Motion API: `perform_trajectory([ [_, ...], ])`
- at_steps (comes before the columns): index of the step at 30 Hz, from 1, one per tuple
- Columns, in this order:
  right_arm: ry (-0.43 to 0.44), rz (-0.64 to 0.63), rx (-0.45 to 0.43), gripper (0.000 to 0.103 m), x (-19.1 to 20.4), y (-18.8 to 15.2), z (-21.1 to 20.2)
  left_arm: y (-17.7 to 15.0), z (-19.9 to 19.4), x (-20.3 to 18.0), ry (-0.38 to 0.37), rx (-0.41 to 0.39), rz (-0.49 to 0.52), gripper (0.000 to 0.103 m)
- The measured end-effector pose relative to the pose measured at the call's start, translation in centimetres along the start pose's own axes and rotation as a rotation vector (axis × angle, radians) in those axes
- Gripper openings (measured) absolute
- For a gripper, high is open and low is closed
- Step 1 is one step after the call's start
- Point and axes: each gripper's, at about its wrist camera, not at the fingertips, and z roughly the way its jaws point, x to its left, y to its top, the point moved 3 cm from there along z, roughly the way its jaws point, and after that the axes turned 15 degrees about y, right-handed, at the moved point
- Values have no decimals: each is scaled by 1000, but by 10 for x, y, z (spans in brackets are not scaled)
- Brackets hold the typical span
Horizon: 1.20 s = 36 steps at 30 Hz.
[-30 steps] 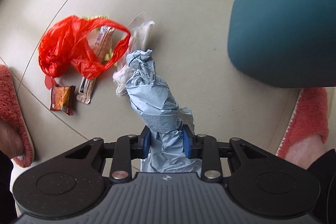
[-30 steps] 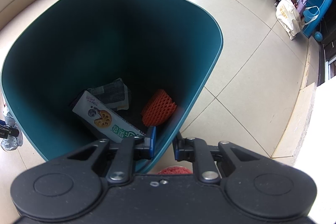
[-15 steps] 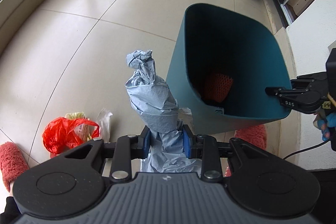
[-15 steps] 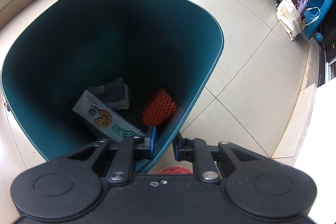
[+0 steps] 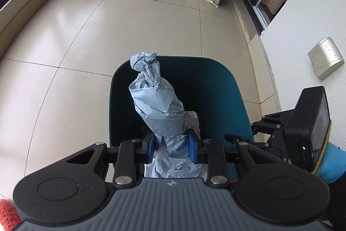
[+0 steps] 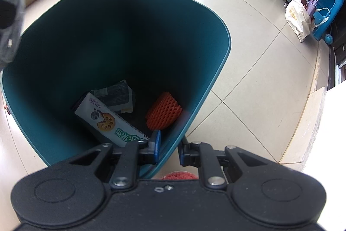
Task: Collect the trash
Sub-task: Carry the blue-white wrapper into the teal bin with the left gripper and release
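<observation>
My left gripper [image 5: 170, 149] squeezes the blue paper wad [image 5: 159, 108], which stands tall and points up. The green bin [image 5: 218, 90] sits right under it. My right gripper [image 6: 169, 149] pinches the bin's rim to hold it.

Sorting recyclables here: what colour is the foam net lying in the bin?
Orange foam net, at the bottom of the teal bin; clearest in the right wrist view.

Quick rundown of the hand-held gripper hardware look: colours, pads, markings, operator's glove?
Both units match: the left hand-held gripper and right hand-held gripper have matte black linkage arms with silver pivot bolts, blue pads on the fingers, and two round recessed discs on the body. The left's body is ribbed grey with a small logo. The operator's right hand wears a blue glove.
</observation>
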Motion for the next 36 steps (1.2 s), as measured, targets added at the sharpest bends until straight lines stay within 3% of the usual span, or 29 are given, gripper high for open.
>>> perform_trajectory([
  [15,2,-6,-3,16,1,-1,-2,-5,134,-61,138,220,154,30],
  [26,5,-5,-3,16,0,0,-3,-17,156,-86,154,282,228,31],
  [29,5,-4,-4,16,0,0,-3,-15,154,-78,150,268,224,40],
  [31,5,-5,-3,16,0,0,-3,-14,151,-75,138,247,214,56],
  [36,5,-5,-2,16,-1,0,-3,-15,139,-73,108,211,209,59],
])
